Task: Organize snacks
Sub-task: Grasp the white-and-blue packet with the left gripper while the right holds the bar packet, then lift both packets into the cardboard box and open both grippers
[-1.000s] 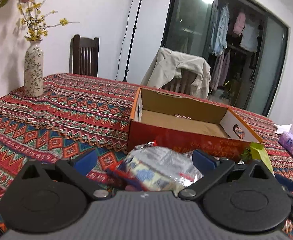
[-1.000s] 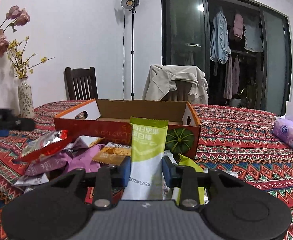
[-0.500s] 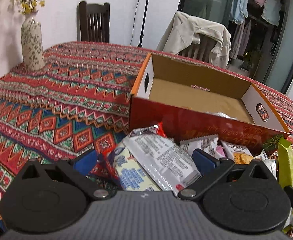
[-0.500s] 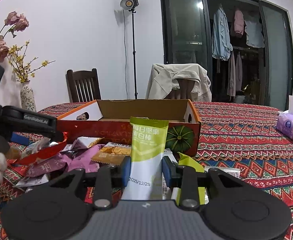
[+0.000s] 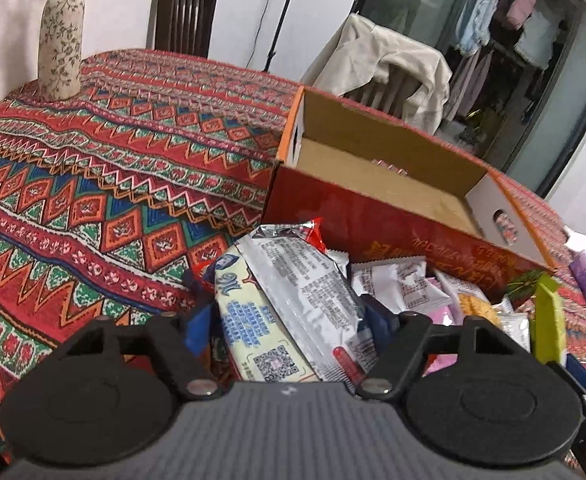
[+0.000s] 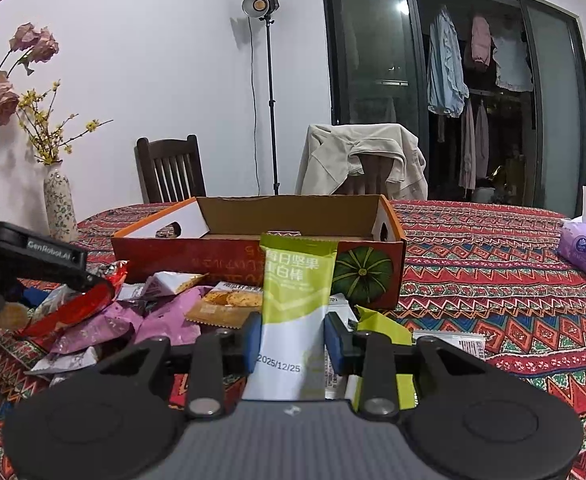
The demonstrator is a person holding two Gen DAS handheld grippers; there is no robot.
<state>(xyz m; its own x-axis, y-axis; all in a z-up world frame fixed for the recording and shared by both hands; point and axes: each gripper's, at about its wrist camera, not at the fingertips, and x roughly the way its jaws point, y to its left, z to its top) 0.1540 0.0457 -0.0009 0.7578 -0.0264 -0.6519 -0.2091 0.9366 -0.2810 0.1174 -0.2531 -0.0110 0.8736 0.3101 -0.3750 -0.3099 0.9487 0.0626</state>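
Observation:
An open red cardboard box [image 5: 397,216] [image 6: 253,252] stands on the patterned tablecloth. A pile of snack packets [image 6: 149,312] [image 5: 413,292] lies in front of it. My left gripper [image 5: 289,320] is shut on a silver and red snack packet [image 5: 297,300], held above the pile, just short of the box's near wall. It shows at the left of the right wrist view [image 6: 73,304]. My right gripper [image 6: 293,340] is shut on an upright green and white nut bar packet [image 6: 293,304] in front of the box.
A flowered vase [image 5: 61,44] [image 6: 59,204] stands at the table's far left. A purple tissue pack [image 6: 585,248] lies at the right. Two chairs [image 6: 171,168] stand behind the table, one draped with a jacket [image 6: 365,160]. A light stand [image 6: 269,92] is behind.
My left gripper has tilted down and moved toward the box with its packet; the box and pile now show more from above. My right gripper has held still with the green packet.

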